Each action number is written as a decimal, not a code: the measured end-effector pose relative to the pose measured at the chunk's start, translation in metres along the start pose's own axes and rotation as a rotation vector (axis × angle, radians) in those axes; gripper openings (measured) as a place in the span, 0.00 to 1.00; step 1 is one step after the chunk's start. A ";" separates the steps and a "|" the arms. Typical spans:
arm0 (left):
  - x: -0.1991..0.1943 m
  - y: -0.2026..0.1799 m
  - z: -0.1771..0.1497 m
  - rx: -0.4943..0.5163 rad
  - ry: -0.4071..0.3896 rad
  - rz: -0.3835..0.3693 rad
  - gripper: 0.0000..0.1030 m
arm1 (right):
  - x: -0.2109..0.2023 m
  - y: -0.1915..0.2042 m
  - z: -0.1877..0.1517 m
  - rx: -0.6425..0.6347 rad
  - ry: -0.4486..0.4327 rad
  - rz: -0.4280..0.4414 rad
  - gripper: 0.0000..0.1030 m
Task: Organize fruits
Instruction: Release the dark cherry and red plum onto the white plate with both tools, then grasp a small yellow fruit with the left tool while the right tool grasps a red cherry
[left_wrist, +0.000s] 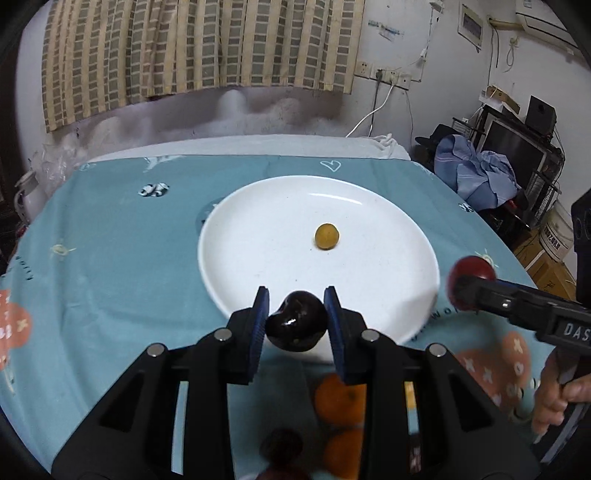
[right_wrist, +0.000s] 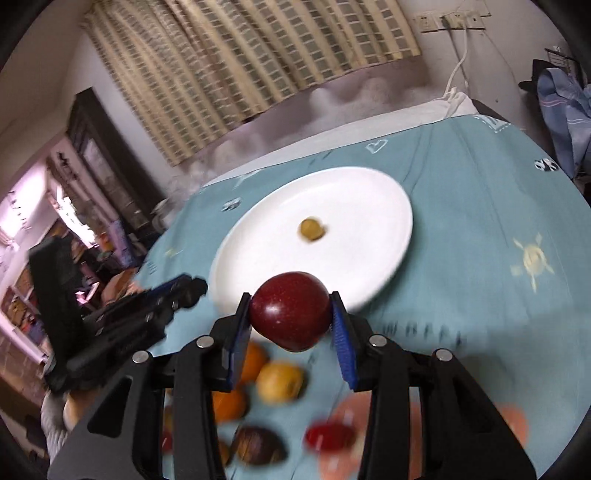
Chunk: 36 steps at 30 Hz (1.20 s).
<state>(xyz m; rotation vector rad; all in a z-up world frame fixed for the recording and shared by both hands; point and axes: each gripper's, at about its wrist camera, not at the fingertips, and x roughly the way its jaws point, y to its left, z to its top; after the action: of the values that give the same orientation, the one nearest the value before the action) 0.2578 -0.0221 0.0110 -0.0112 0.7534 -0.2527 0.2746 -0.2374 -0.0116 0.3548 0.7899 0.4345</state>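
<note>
Glossy dark purple-black fruit (left_wrist: 297, 320) is clamped between the blue pads of the left gripper (left_wrist: 296, 318), raised over the near rim of the round white plate (left_wrist: 258, 229). Round dark red apple (right_wrist: 290, 311) is clamped in the right gripper (right_wrist: 290, 314), near the plate's near-right edge. Small yellow-brown fruit (left_wrist: 327, 236) lies mid-plate. Oranges (left_wrist: 338, 400) rest on the teal printed tablecloth (left_wrist: 110, 240) nearer.

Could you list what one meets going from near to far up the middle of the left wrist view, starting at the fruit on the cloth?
Oranges on the tablecloth → dark fruit held in the left gripper → small yellow fruit on the white plate → checked curtain.
</note>
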 end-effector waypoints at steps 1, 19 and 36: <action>0.012 0.001 0.001 -0.006 0.022 -0.001 0.31 | 0.007 -0.003 0.002 0.006 -0.001 -0.001 0.42; -0.024 0.029 -0.019 -0.093 0.001 0.014 0.76 | -0.038 0.011 -0.013 -0.056 -0.091 0.022 0.77; -0.087 0.074 -0.118 -0.151 0.030 0.150 0.83 | -0.059 -0.001 -0.087 -0.116 -0.026 -0.092 0.77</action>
<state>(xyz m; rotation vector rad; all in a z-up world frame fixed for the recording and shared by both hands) 0.1337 0.0786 -0.0238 -0.0932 0.7976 -0.0528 0.1730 -0.2555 -0.0334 0.2153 0.7491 0.3870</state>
